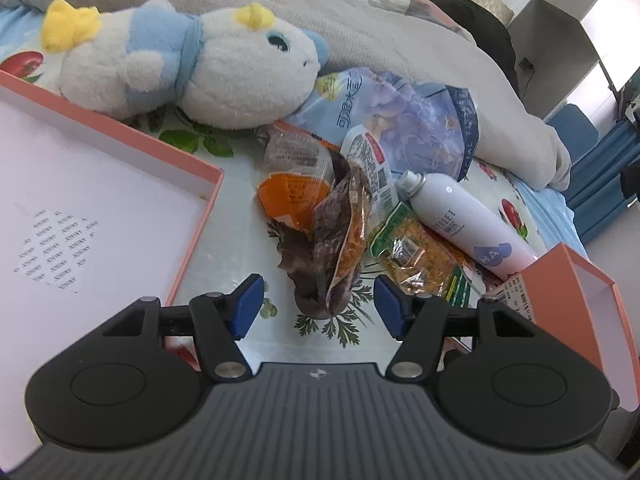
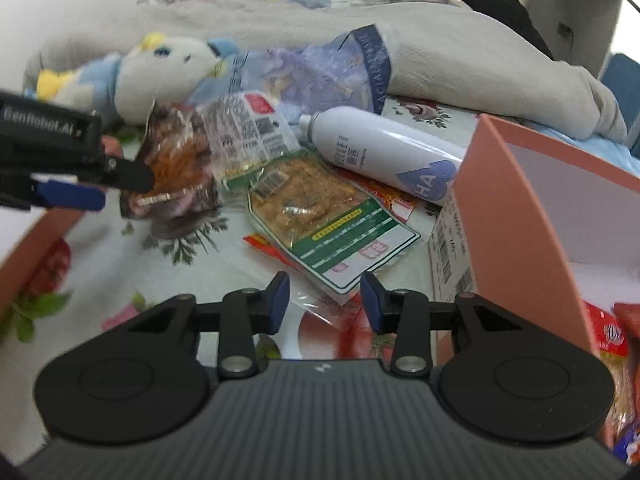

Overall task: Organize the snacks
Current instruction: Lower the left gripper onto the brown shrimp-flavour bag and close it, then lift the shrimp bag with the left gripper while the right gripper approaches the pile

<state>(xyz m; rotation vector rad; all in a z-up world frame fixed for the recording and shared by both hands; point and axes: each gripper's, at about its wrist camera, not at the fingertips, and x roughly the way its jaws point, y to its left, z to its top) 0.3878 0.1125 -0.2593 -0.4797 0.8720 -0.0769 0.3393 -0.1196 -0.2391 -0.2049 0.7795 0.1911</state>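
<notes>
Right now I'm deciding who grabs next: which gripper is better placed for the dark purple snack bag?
Left. The left gripper is open with the dark purple snack bag directly between and ahead of its fingers. The right gripper is open over the green-labelled packet instead.

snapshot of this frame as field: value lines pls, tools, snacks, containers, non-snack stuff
surface: floral sheet on a bed
left tool: open, holding nothing, dark purple snack packet between and just beyond its fingertips
right tool: open, holding nothing, near the green-label snack packet
other snacks: orange packet, blue bag
containers: pink box lid on the left; pink box on the right, snacks inside
non-snacks: white spray bottle, plush toy
</notes>
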